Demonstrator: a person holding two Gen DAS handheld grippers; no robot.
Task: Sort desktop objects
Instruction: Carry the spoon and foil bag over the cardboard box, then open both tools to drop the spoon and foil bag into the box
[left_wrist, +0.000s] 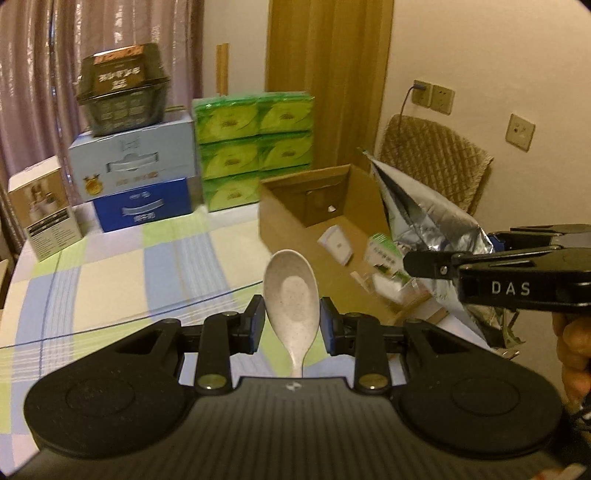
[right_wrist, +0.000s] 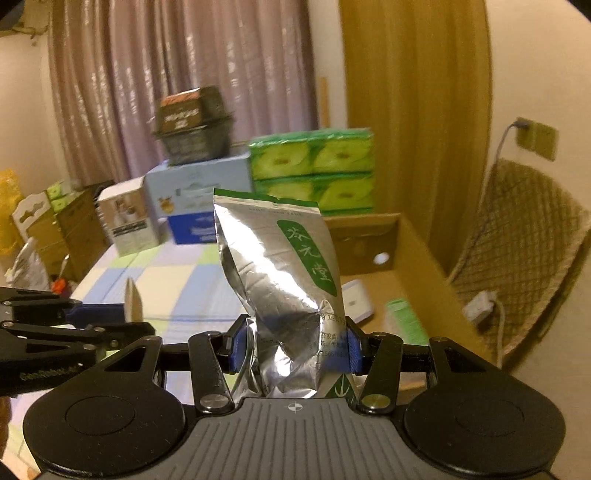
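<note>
In the left wrist view my left gripper (left_wrist: 291, 323) is shut on a speckled cream spoon (left_wrist: 291, 291), bowl pointing up and forward, above the checked tablecloth (left_wrist: 110, 273). To its right, my right gripper (left_wrist: 443, 253) clamps a crinkled silver foil bag (left_wrist: 417, 210) over an open cardboard box (left_wrist: 295, 192). The right wrist view shows the blue pads of my right gripper (right_wrist: 293, 347) pressed into the lower part of the foil bag (right_wrist: 280, 266), which stands upright with a green label. My left gripper (right_wrist: 107, 317) reaches in from the left there.
The cardboard box (right_wrist: 417, 251) holds a white packet (left_wrist: 338, 243) and a green carton (left_wrist: 384, 254). Stacked blue boxes (left_wrist: 136, 173), green tissue packs (left_wrist: 255, 147), a dark basket (left_wrist: 122, 92) and a small carton (left_wrist: 44, 206) line the table's far side. A wicker chair (right_wrist: 524, 251) stands right.
</note>
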